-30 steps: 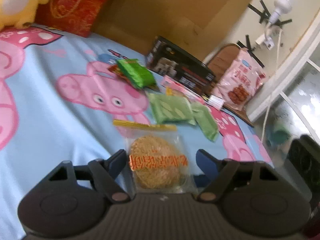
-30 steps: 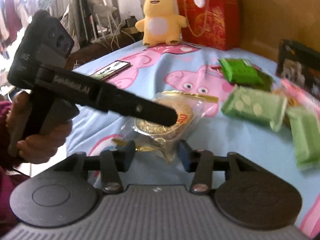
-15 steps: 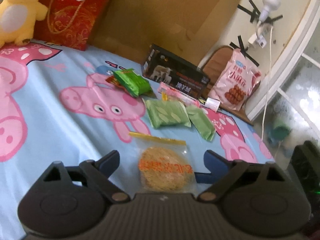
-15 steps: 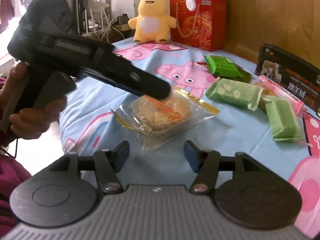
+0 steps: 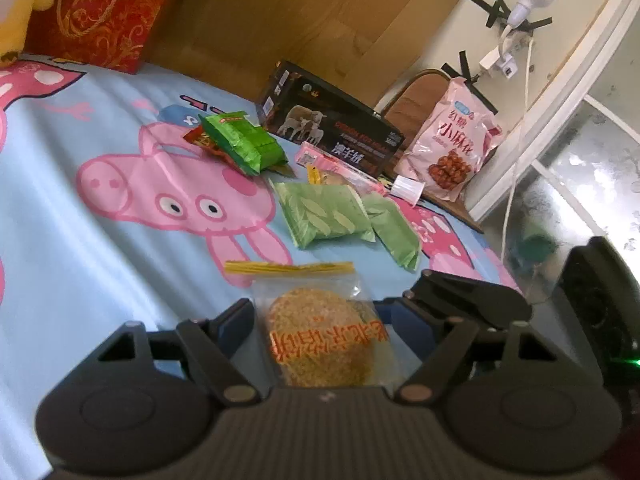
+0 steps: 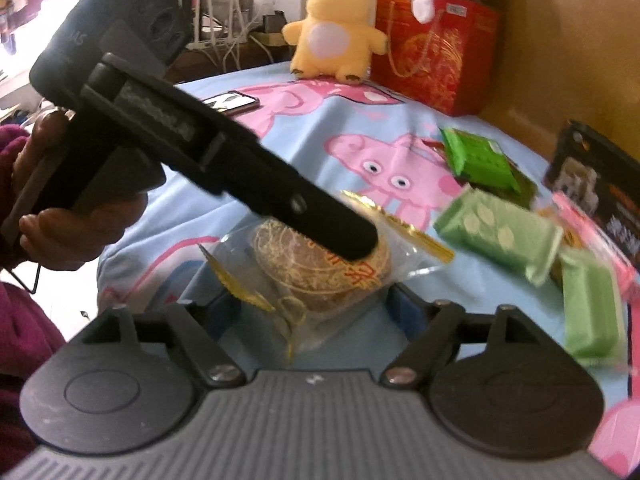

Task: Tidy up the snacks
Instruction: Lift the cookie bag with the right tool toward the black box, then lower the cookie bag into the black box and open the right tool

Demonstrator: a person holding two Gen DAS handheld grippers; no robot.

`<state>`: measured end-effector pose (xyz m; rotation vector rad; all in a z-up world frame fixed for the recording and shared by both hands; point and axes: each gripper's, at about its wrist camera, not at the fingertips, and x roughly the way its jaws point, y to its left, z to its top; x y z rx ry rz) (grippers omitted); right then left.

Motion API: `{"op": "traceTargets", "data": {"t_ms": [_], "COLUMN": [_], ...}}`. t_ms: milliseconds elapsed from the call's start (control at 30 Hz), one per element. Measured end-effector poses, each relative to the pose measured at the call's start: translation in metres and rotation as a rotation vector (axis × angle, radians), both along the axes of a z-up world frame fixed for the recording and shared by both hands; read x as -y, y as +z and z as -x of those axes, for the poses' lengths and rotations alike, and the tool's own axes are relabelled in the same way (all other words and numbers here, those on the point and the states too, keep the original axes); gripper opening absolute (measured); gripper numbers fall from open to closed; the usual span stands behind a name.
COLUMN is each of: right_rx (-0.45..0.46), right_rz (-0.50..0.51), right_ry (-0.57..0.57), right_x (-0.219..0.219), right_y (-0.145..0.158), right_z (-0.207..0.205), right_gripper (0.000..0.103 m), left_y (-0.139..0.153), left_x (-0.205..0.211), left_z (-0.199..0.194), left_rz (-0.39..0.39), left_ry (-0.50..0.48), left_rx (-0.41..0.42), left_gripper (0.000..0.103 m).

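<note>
Now both grippers bracket one clear cracker packet [image 5: 320,332] on the bed [image 5: 60,264]. Left gripper [image 5: 316,320]: jaws have just been closing from a wider spread, now standing open w/ the packet between them, pads not pressing as far as visible. Right gripper [image 6: 314,304]: jaws have just been opening, now wide, packet's near end between them, no grip evident. Compared w/ a sec. ago the packet lies flat on the sheet rather than bunched at the right jaws; judged: it is released & the next move is probably a fresh pickup or a shift toward the other snacks.

Counts (left view): clear cracker packet ×1; pale green packs [image 5: 326,214] ×2, side by side beyond it; bright green pack [image 5: 240,142] ×1 over a red wrapper [image 5: 198,140]; pink bar [image 5: 340,168] ×1; dark box [image 5: 332,124] ×1; pink bag [image 5: 452,140] ×1. Right view: yellow plush [image 6: 334,34] ×1, phone [image 6: 232,102] ×1, person's hand [image 6: 80,224] on the left gripper's handle
</note>
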<state>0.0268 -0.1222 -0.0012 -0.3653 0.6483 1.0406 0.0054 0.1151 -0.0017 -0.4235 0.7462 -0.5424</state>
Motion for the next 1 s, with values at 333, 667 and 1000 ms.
{"op": "traceTargets", "data": {"t_ms": [333,667,1000], "right_rx": [0.003,-0.007,0.136], "right_rz": [-0.071,-0.107,-0.264], "right_ry": [-0.024,-0.036,-0.198], "right_x": [0.015,0.021,0.083], "right_y": [-0.003,0.006,0.067], "right_z": [0.002,-0.005,-0.073], "right_gripper": [0.092,0.062,0.061], "left_y": [0.002,0.026,0.114], "left_x": [-0.006,0.027,0.105], "left_z": [0.011,0.002,-0.106], "left_rz": [0.025,-0.113,-0.177], "left_ry": [0.043,0.103,0.035], "left_rx": [-0.002,0.006,0.223], "left_gripper": [0.078,0.062,0.062]}}
